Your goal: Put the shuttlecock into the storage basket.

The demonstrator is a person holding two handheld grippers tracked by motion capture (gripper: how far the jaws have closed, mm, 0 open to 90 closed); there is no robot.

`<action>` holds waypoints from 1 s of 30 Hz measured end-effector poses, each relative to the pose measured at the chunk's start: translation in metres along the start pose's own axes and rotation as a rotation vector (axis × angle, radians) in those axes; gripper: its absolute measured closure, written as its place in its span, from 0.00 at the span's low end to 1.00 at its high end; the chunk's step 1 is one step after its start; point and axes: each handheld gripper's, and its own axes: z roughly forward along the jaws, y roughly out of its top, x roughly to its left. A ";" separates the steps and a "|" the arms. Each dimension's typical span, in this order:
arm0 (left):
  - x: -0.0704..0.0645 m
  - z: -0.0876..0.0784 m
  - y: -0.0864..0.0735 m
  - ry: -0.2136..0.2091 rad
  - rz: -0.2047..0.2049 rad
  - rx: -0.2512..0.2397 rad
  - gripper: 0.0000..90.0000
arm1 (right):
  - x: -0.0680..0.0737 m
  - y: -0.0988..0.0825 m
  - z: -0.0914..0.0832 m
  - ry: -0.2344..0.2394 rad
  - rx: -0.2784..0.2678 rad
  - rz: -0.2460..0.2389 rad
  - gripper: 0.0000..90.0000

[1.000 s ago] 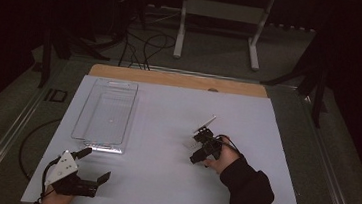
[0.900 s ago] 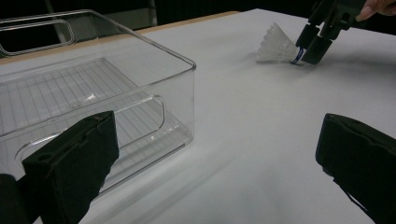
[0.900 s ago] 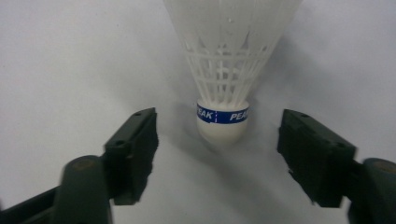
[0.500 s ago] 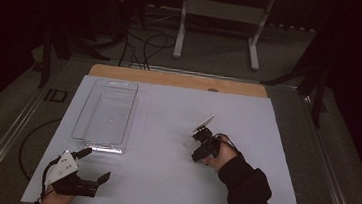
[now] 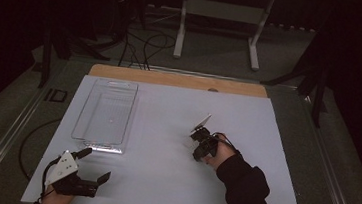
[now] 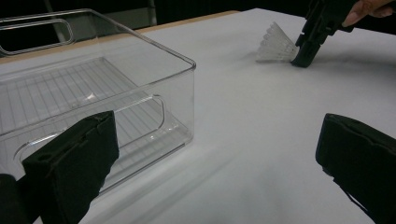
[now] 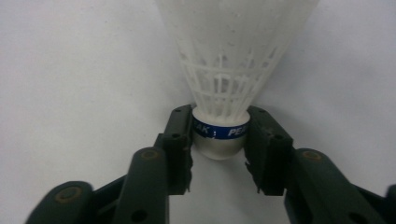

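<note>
Left hand-held gripper (image 5: 93, 166) rests at the counter's near left corner, jaws wide apart, nothing between them; it points toward the clear plastic bin (image 5: 106, 115), probably waiting in reserve.

Right hand-held gripper (image 7: 219, 149), right of the counter's middle, has its jaws just closing and now clamped on the cork base of the white shuttlecock (image 7: 232, 70), pads on either side of the blue band. Skirt points away from the hand; gripping the solid base likely spares the fragile skirt. Shuttlecock lies low at the counter (image 5: 161, 180) surface.

The bin sits empty along the left edge toward the far side, a probable drop spot.

Counter: white sheet, wooden strip (image 5: 171, 79) at far edge. Beyond: dark room, floor cables (image 5: 147, 41), white stand (image 5: 222, 15).
</note>
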 end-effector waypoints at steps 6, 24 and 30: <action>0.000 0.000 0.000 -0.001 0.001 0.000 0.00 | 0.000 0.001 -0.002 0.002 0.013 -0.050 0.73; 0.000 0.001 0.000 0.000 0.001 0.002 0.00 | 0.003 -0.015 -0.010 0.039 0.029 -0.327 0.73; 0.000 0.000 0.000 0.000 0.001 0.003 0.00 | 0.005 -0.021 -0.012 0.090 -0.003 -0.454 0.73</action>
